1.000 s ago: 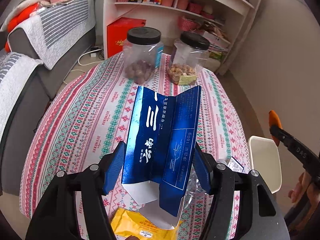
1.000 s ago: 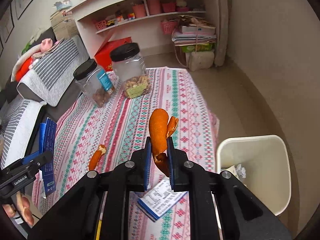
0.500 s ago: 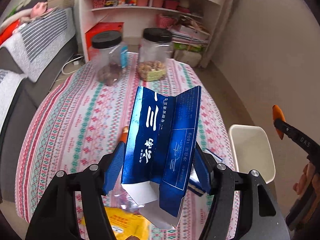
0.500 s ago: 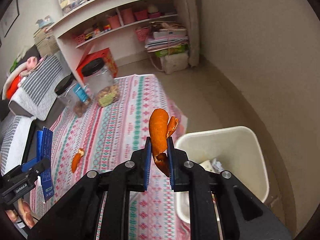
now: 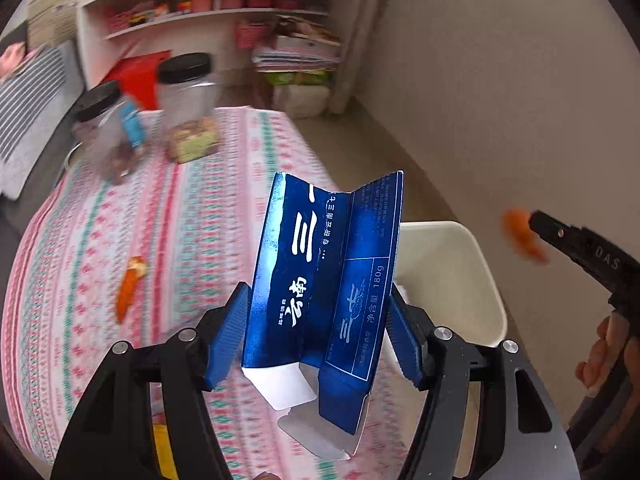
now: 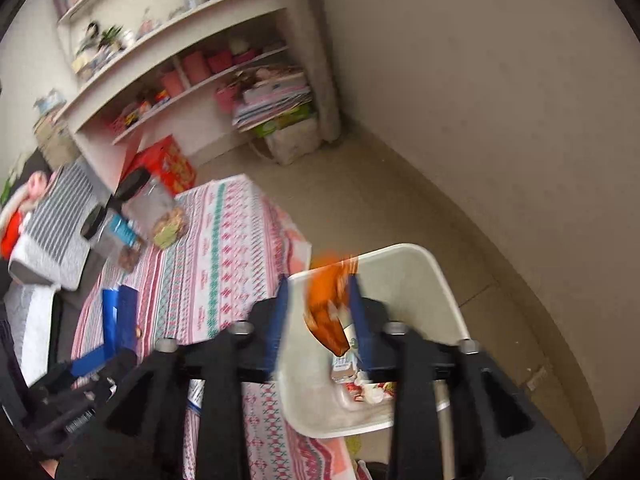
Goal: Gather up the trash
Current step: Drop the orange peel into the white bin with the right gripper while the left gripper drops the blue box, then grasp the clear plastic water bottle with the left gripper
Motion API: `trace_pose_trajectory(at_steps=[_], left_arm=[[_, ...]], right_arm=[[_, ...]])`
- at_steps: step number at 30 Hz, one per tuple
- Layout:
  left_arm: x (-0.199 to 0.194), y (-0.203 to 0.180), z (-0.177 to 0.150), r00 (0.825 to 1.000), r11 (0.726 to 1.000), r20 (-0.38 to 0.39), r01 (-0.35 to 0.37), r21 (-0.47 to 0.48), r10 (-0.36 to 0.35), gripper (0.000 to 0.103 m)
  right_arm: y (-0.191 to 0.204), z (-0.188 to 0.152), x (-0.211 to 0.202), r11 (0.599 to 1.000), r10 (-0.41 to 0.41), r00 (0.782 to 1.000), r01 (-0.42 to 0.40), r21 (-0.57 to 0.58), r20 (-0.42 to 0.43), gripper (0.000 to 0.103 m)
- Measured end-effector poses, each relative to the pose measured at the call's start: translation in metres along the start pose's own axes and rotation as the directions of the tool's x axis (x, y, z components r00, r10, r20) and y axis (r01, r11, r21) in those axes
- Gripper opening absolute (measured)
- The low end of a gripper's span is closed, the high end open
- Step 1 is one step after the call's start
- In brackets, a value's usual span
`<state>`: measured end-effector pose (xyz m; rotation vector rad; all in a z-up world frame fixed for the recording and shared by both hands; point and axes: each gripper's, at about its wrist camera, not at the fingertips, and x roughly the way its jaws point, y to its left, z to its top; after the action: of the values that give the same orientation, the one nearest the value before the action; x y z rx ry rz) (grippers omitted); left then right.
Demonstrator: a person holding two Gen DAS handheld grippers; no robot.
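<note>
As the right gripper (image 6: 316,308) opens over the white bin (image 6: 436,276), the orange peel (image 6: 328,312) sits loose between its fingers, bin directly below. Left gripper (image 5: 320,332) clamps the blue carton (image 5: 324,272) upright, bin just right of it.

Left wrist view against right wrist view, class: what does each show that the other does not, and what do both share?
Only the left wrist view shows the orange peel on the tablecloth and the blue carton's printed face, pinched in the left gripper. Only the right wrist view shows trash inside the white bin and the right gripper opening around its peel. Both show the two jars, shelves and bin.
</note>
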<state>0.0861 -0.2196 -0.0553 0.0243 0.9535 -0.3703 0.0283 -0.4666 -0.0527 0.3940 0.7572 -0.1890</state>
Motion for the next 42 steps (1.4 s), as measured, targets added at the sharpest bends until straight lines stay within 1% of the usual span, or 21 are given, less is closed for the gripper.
trace_pose_trajectory(at_steps=[1, 3, 6, 8, 11, 15, 17, 21, 23, 27, 28, 32, 38, 42], left_arm=[[0.002, -0.01, 0.001, 1.0, 1.0, -0.002, 0.009, 0.01, -0.009, 0.064], [0.007, -0.03, 0.003, 1.0, 0.999, -0.007, 0.025, 0.032, -0.024, 0.065], [0.016, -0.053, 0.004, 0.999, 0.998, -0.022, 0.045, 0.054, -0.044, 0.065], [0.022, -0.066, 0.005, 0.998, 0.996, -0.036, 0.06, 0.062, -0.058, 0.065], [0.033, -0.087, 0.004, 0.995, 0.994, -0.06, 0.082, 0.073, -0.078, 0.065], [0.045, -0.107, 0.004, 0.991, 0.991, -0.089, 0.111, 0.069, -0.104, 0.068], [0.051, -0.116, 0.004, 0.986, 0.989, -0.106, 0.135, 0.066, -0.127, 0.073], [0.059, -0.127, 0.003, 0.978, 0.986, -0.143, 0.158, 0.056, -0.149, 0.076], [0.06, -0.128, 0.001, 0.979, 0.987, -0.145, 0.153, 0.059, -0.143, 0.077], [0.054, -0.127, -0.002, 0.985, 0.989, -0.129, 0.125, 0.082, -0.114, 0.078], [0.052, -0.126, -0.002, 0.987, 0.989, -0.122, 0.115, 0.088, -0.104, 0.078], [0.042, -0.117, -0.002, 0.994, 0.992, -0.088, 0.07, 0.109, -0.06, 0.079], [0.031, -0.093, -0.003, 0.998, 0.993, -0.06, -0.001, 0.121, 0.008, 0.079], [0.029, -0.064, -0.006, 0.996, 0.991, -0.055, -0.058, 0.119, 0.065, 0.079]], right_arm=[[-0.007, 0.001, -0.004, 1.0, -0.009, 1.0, 0.008, 0.014, 0.014, 0.044], [-0.018, 0.002, -0.01, 0.999, -0.02, 0.999, 0.019, 0.037, 0.032, 0.047], [-0.036, 0.003, -0.017, 0.996, -0.045, 0.998, 0.041, 0.076, 0.053, 0.055], [-0.048, 0.004, -0.021, 0.992, -0.081, 0.995, 0.074, 0.098, 0.066, 0.062], [-0.062, 0.005, -0.027, 0.985, -0.133, 0.988, 0.123, 0.121, 0.084, 0.068], [-0.084, 0.005, -0.034, 0.974, -0.168, 0.982, 0.151, 0.167, 0.089, 0.073], [-0.093, 0.003, -0.038, 0.969, -0.185, 0.978, 0.166, 0.184, 0.094, 0.078], [-0.097, 0.003, -0.043, 0.964, -0.206, 0.973, 0.183, 0.193, 0.106, 0.085], [-0.096, 0.004, -0.045, 0.964, -0.219, 0.969, 0.197, 0.181, 0.113, 0.089], [-0.089, 0.005, -0.047, 0.964, -0.236, 0.964, 0.217, 0.152, 0.12, 0.092], [-0.086, 0.005, -0.047, 0.964, -0.241, 0.963, 0.223, 0.142, 0.121, 0.095], [-0.072, 0.006, -0.045, 0.965, -0.253, 0.96, 0.241, 0.105, 0.122, 0.096], [-0.044, 0.003, -0.042, 0.967, -0.254, 0.959, 0.25, 0.048, 0.123, 0.096], [-0.021, 0.002, -0.034, 0.968, -0.25, 0.961, 0.252, -0.008, 0.12, 0.096]])
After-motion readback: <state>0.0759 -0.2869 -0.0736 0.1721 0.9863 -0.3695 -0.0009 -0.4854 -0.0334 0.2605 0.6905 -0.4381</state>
